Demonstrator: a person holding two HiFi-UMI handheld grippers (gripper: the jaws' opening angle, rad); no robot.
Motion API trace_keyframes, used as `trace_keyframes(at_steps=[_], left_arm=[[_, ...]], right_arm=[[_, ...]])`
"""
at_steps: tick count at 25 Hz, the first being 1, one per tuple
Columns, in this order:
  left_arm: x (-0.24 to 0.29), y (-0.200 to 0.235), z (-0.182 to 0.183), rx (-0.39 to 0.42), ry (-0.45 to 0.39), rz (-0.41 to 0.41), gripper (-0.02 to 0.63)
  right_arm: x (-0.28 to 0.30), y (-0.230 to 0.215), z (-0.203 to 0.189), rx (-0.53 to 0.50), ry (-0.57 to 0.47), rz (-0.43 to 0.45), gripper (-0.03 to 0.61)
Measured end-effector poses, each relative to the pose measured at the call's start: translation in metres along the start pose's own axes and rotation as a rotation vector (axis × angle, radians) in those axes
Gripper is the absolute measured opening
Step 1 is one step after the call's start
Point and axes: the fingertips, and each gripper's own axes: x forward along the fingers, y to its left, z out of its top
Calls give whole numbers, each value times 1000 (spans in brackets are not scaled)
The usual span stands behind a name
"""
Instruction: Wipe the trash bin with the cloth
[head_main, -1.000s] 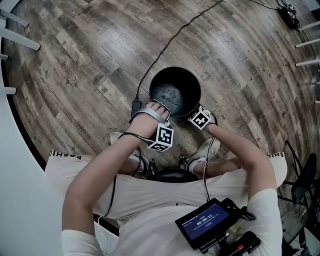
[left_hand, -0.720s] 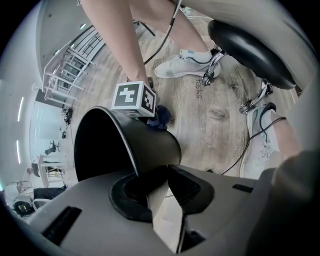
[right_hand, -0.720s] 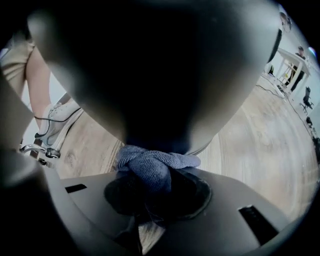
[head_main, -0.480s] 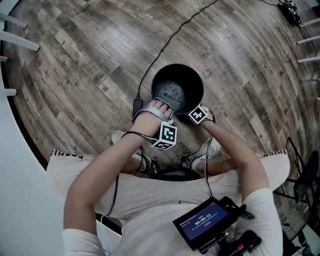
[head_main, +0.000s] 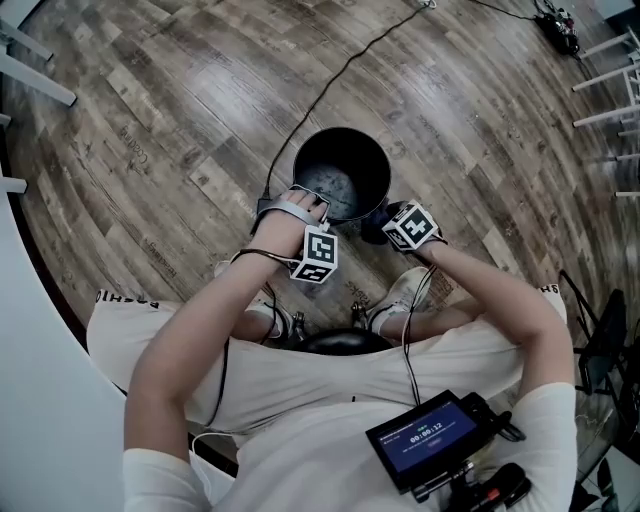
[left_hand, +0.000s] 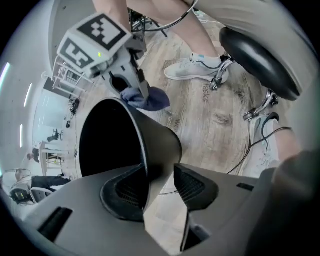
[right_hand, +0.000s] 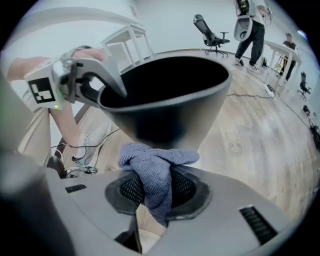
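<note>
One upright trash bin (head_main: 345, 165); left claw (left_hand: 160, 184) just opened astride its rim, right claw (right_hand: 154, 192) pinches cloth (right_hand: 156, 162).

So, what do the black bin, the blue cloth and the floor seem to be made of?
The round black trash bin looks like smooth plastic, perhaps painted metal: thin even wall, dull sheen. The blue-grey cloth looks like microfibre: fine looped pile, soft folds. The brown plank floor looks like wood or laminate: grain, plank seams, slight gloss.
</note>
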Motion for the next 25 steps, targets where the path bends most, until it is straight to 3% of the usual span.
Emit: trace_keyframes(at_steps=[5,11,19,25], left_arm=[[-1,5,-20,-33,25,20,172],[2,7,-21,11,53,70,143],[-2,2,4,65,22,57,112],[-3,-2,16,120,-2,51,100]], right_arm=[[-51,10,12,-175,8,-48,97],[-86,32,26,-99,-20,-11,97],[-60,17,29,-100,-10,-12,97],[-24,-5,12,-248,18,-54,97]])
